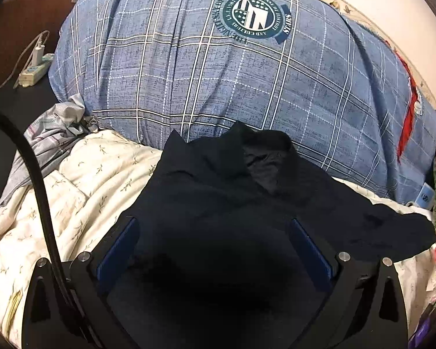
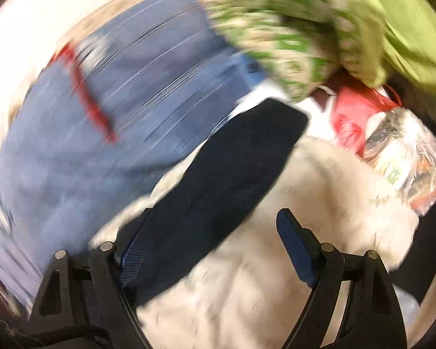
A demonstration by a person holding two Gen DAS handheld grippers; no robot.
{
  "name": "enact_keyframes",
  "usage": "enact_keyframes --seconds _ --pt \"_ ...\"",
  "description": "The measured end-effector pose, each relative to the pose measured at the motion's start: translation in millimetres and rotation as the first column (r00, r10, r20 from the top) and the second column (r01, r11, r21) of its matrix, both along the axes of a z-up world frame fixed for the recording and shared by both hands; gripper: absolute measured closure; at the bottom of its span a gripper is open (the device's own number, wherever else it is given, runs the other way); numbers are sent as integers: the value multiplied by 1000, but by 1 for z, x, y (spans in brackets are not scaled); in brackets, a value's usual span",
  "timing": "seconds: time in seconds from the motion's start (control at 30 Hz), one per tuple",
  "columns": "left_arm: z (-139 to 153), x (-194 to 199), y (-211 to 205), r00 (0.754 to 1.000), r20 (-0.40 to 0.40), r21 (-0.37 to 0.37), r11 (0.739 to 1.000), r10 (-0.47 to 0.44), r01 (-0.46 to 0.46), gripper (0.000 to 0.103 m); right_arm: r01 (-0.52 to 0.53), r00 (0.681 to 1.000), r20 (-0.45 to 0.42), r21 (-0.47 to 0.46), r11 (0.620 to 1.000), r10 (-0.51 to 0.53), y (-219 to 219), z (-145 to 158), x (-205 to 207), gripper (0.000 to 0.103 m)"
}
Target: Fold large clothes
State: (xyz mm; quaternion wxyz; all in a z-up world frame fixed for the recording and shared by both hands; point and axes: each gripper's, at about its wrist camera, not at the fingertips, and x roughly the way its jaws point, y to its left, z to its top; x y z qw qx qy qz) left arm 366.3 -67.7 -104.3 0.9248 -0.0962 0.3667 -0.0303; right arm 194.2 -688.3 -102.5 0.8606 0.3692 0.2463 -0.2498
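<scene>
A dark navy garment [image 1: 218, 192] lies rumpled on a cream quilt with a leaf print [image 1: 96, 180], its collar end bunched toward the far side. My left gripper [image 1: 215, 232] stands open over its near part, with cloth below both blue pads and neither pad pressing on it. The right wrist view is blurred. There a long flat part of the dark garment [image 2: 232, 160] runs from the lower left up toward the middle. My right gripper [image 2: 215, 232] is open, its left finger [image 2: 133, 250] beside the cloth and its right finger [image 2: 293, 241] over bare quilt [image 2: 319, 197].
A big blue plaid duvet [image 1: 218, 72] is heaped behind the garment. A white power strip [image 1: 35, 69] and a grey cloth [image 1: 55, 128] sit at the left. A black cable [image 1: 40, 189] crosses the left side. Green patterned fabric [image 2: 276, 29], a red bag [image 2: 351, 116] and a clear plastic bag [image 2: 407, 160] crowd the right.
</scene>
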Motion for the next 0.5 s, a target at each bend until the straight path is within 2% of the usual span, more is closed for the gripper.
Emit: enact_keyframes --seconds 0.03,0.1,0.2,0.23,0.33,0.37,0.43,0.47,0.5 --pt "0 -2 -3 1000 0 14 1000 15 -15 1 -4 1000 4 25 1000 4 -14 -4 4 21" --pt "-3 -4 -6 999 -5 28 999 35 -35 1 21 1000 -7 67 998 -21 -40 -14 15 31" --pt "-9 -4 -9 998 -32 39 998 47 -45 1 78 995 -71 173 982 -67 -80 -44 29 36" --pt "-11 -2 -11 998 -38 40 998 46 -44 1 80 996 -66 195 978 -68 -83 -52 30 37" --pt "-12 2 -16 998 -44 47 998 45 -43 1 88 995 -51 167 982 -81 -85 -58 41 37" --pt "-12 2 -17 998 -45 47 998 45 -43 1 49 999 -3 138 989 -49 -81 -53 45 47" --pt "-11 2 -18 998 -46 50 998 42 -39 1 7 1000 11 144 990 -9 -72 -44 49 82" --pt "-11 3 -18 998 -44 48 998 42 -40 1 -19 999 31 113 993 15 -64 -36 53 82" --pt "-12 4 -18 998 -48 46 998 38 -36 1 -53 999 -4 47 998 53 -56 -29 64 83"
